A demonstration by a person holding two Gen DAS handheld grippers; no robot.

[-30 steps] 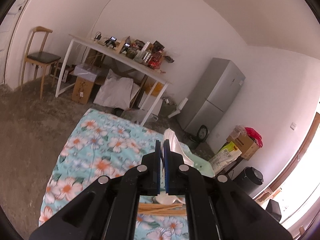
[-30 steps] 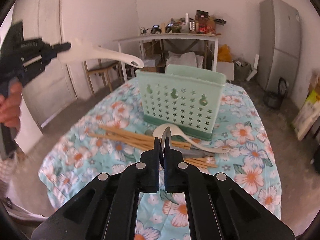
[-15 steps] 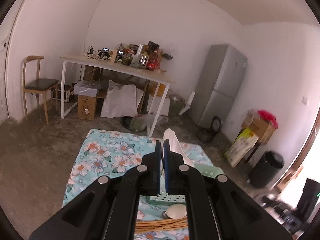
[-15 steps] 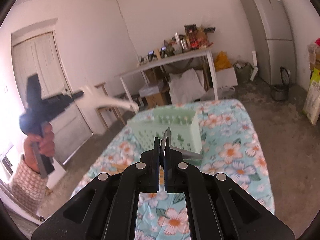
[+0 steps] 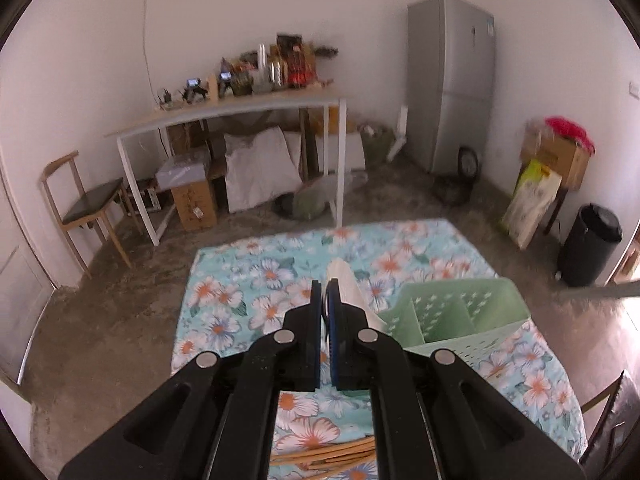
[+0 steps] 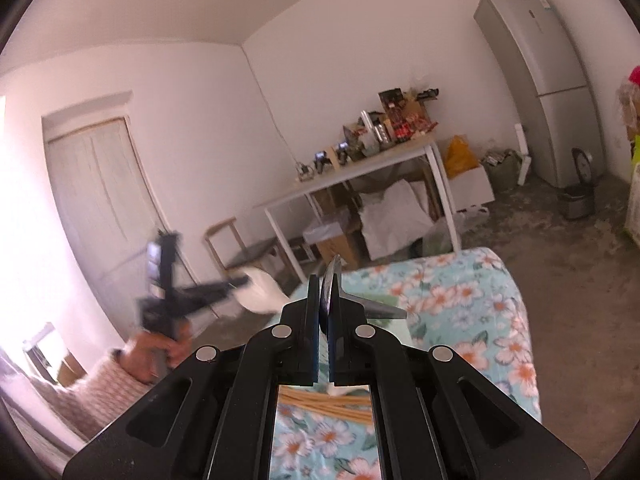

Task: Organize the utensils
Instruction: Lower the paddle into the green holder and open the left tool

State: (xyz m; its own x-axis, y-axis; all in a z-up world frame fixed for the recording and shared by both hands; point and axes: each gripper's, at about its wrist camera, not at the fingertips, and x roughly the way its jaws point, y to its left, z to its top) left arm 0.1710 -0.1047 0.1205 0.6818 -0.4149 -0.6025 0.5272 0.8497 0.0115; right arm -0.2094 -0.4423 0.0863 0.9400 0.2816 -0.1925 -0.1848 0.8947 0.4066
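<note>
1. Carrying one utensil in each hand-held gripper toward the green caddy [image 5: 460, 320], judging by the poses.
2. Left hand-held gripper [image 5: 326, 300]: jaws clamped on a white plastic spoon [image 5: 350, 286], its broad end poking past the fingertips, just left of the caddy's open top and above the floral tablecloth [image 5: 256, 280].
3. Right hand-held gripper [image 6: 326, 300]: jaws pinched on a thin metal utensil [image 6: 332, 280]; grey handle jutting right over the cloth. Spoon or knife, cannot tell.
4. Same left tool visible in the right wrist view, blurred, held well above the table, white spoon at its tip.
5. Caddy: perforated walls, dividers forming separate compartments, all looking vacant from here. Standing on the table's right part.
6. Wooden chopsticks [image 5: 332, 454] lying loose on the cloth below the left tool; not yet sorted.
7. Advice for the drop: line the spoon's handle over one compartment, tilt it near upright, lower until the tip passes the rim, then release.
8. Keep the two tools apart over the caddy; one insertion at a time.
9. Risk: light plastic caddy may tip or slide if a utensil catches a divider.
</note>
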